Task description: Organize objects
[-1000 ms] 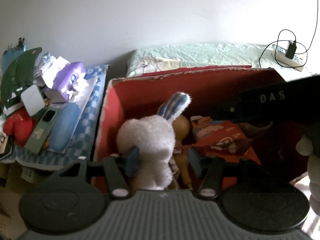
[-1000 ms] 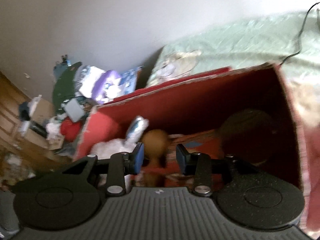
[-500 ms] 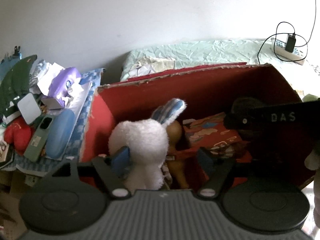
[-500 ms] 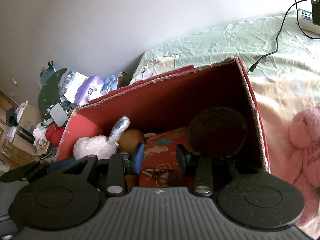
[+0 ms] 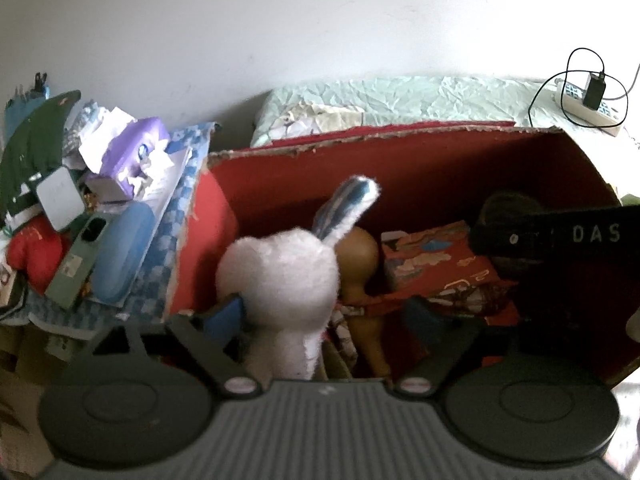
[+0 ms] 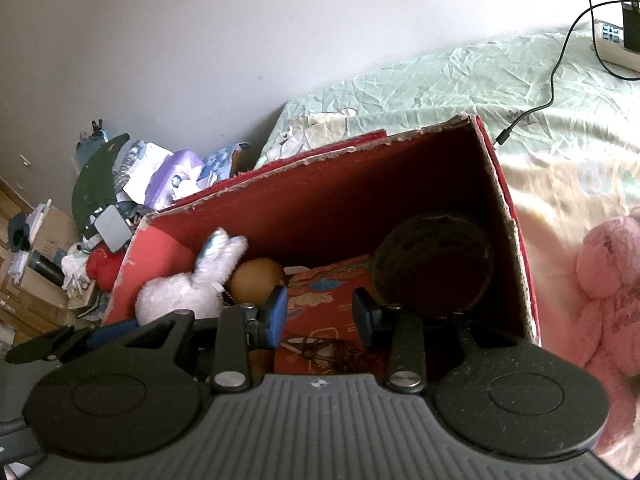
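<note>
A bed (image 6: 440, 88) with a pale green sheet carries an open red box (image 5: 420, 160). In the box lie a white plush rabbit (image 5: 280, 276) at the left, a brown gourd (image 5: 358, 248) touching it, a red printed packet (image 5: 440, 260) and a dark round tin (image 6: 434, 264) at the right. A pink plush (image 6: 612, 280) lies on the bed beside the box. The left gripper (image 5: 324, 316) is opening, jaws wide around the rabbit, the left pad near it. The right gripper (image 6: 318, 316) hangs half open over the packet, holding nothing.
</note>
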The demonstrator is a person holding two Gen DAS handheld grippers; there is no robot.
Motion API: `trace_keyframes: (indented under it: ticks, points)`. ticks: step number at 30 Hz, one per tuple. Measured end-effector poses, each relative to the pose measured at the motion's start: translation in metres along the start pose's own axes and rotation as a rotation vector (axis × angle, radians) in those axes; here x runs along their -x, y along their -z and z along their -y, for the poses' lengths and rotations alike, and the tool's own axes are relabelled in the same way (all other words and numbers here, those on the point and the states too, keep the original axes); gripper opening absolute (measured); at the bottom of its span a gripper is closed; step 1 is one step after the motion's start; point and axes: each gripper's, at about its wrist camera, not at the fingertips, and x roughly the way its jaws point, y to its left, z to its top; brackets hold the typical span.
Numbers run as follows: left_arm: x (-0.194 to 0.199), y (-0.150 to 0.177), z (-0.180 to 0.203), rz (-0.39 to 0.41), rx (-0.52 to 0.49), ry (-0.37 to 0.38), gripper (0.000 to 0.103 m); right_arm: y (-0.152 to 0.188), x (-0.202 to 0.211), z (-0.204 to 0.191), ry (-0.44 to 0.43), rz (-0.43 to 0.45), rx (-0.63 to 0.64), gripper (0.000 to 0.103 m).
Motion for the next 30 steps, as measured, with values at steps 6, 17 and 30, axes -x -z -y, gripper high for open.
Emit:
trace_keyframes:
  ticks: [6, 17, 30]
  points:
    - [-0.003, 0.002, -0.002, -0.005, 0.006, -0.004, 0.093, 0.001, -0.001, -0.006, 0.029, 0.008, 0.040, 0.040]
    - [-0.008, 0.003, -0.007, -0.015, 0.018, 0.002, 0.094, 0.004, -0.003, -0.015, 0.081, 0.011, 0.102, 0.040]
    - [-0.014, -0.008, -0.006, -0.013, 0.017, -0.021, 0.095, 0.006, -0.004, -0.021, 0.102, 0.005, 0.130, 0.040]
